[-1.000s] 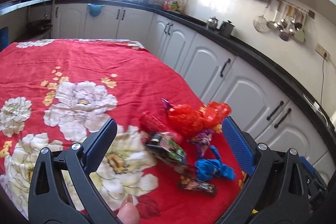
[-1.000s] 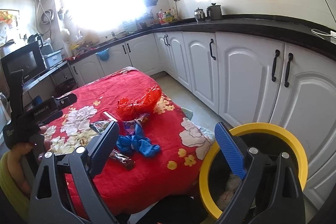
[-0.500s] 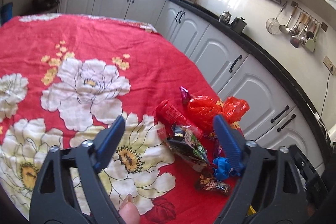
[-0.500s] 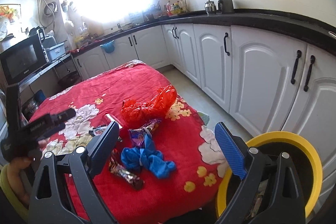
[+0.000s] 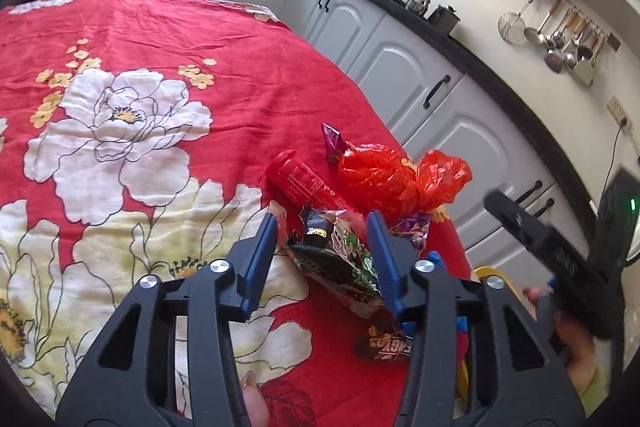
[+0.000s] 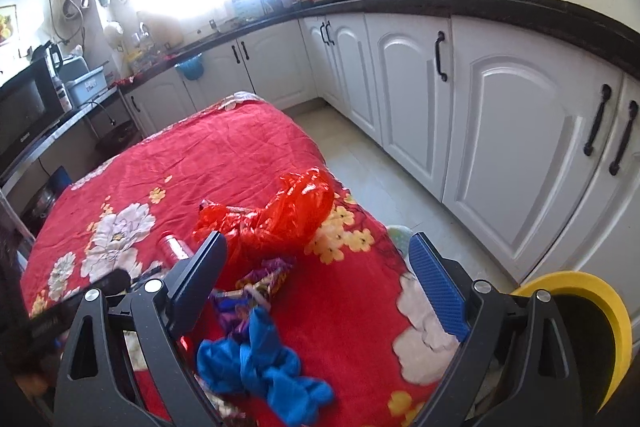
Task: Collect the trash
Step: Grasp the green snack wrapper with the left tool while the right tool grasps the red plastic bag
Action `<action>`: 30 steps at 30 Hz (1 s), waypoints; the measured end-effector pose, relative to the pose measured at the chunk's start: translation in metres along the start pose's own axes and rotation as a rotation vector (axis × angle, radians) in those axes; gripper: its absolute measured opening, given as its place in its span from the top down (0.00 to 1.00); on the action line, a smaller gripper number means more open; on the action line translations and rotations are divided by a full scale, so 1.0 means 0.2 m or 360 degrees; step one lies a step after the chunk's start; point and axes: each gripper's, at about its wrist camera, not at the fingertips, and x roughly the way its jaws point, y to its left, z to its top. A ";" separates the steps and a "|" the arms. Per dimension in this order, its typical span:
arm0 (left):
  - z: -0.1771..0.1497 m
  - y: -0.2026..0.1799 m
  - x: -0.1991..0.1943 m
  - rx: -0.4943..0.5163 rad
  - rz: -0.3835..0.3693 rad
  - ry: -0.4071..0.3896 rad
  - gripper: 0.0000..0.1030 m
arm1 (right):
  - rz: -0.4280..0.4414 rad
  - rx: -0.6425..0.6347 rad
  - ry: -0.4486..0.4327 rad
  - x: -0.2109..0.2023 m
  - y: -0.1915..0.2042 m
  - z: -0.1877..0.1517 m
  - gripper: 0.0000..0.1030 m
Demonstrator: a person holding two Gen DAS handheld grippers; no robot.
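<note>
Our left gripper (image 5: 322, 259) had just been closing around the dark snack wrapper (image 5: 340, 263) on the table (image 5: 140, 27), pads not clearly pinching yet. Our right gripper (image 6: 316, 287) hung open. We figured the crinkly foil could slip out sideways.

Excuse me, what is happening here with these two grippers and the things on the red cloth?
A person is clearing trash from a table under a red flowered cloth. The left gripper has just been closing around a dark snack wrapper, which lies between its fingers; a firm grip cannot be confirmed. The right gripper is open over the pile, near a blue crumpled glove. A yellow-rimmed bin waits beside the table.
</note>
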 end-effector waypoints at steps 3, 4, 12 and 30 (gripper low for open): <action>-0.01 -0.01 0.02 0.0018 0.0001 0.0008 0.64 | 0.0004 0.0029 0.0036 0.09 0.00 0.03 0.16; -0.01 -0.01 0.02 0.0026 0.0006 0.0008 0.64 | 0.0003 0.0043 0.0051 0.13 0.00 0.04 0.18; -0.02 -0.02 0.04 0.0064 -0.0004 0.0033 0.70 | 0.0011 0.0129 0.0160 0.30 -0.01 0.07 0.61; -0.01 -0.02 -0.02 0.0066 -0.0081 0.0019 0.91 | 0.0068 0.0017 -0.0028 0.09 0.04 0.08 0.93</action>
